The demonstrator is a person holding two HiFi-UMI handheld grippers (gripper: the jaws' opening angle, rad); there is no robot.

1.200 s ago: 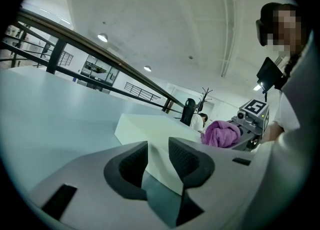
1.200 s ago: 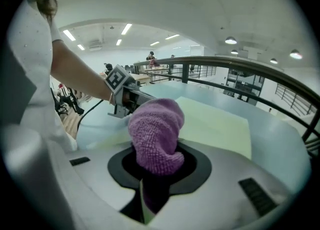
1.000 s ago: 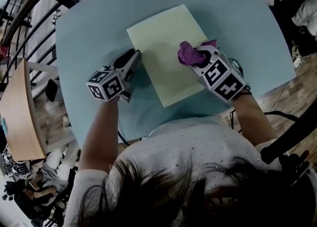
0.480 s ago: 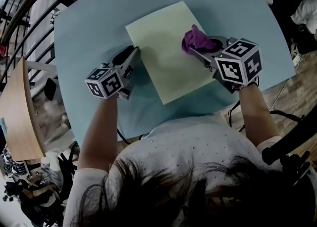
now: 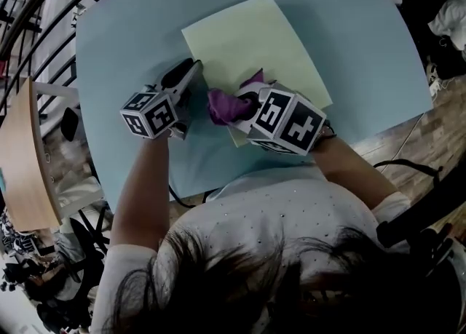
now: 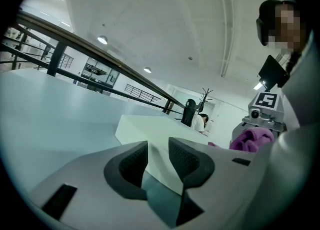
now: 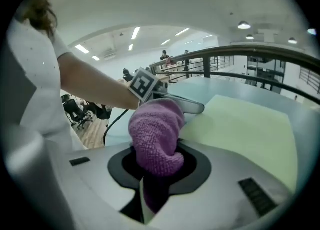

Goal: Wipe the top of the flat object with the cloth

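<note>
The left tool (image 5: 191, 72) is clamped on the left edge of the sheet (image 5: 255, 41). In the left gripper view the pale slab fills the gap between its pads, and the tool lies low, almost flat to the desk (image 5: 349, 41). The right tool (image 5: 246, 101) is closed on the cloth (image 5: 226, 105), a purple wad that bulges out past its jaws. The sheet lies flat on the desk, set askew. The cloth sits at its near-left corner, just beside the left tool; whether it presses on the surface I cannot tell.

This looks like a wiping stroke at its near end. To do it well:

- **Contact:** the wad, not the hard jaw tips, should meet the sheet, so the right tool wants a downward tilt with the cloth leading.
- **Pressure:** it should be light and even, since a hard push could drag the sheet round under the left tool's hold.
- **Coverage:** long overlapping passes from this corner out to the far-right edge would likely cover the whole top.
- **Risks:** the two tools are close here, so a knock is possible. The cloth could also snag on the sheet's corner if it runs off the edge.
</note>
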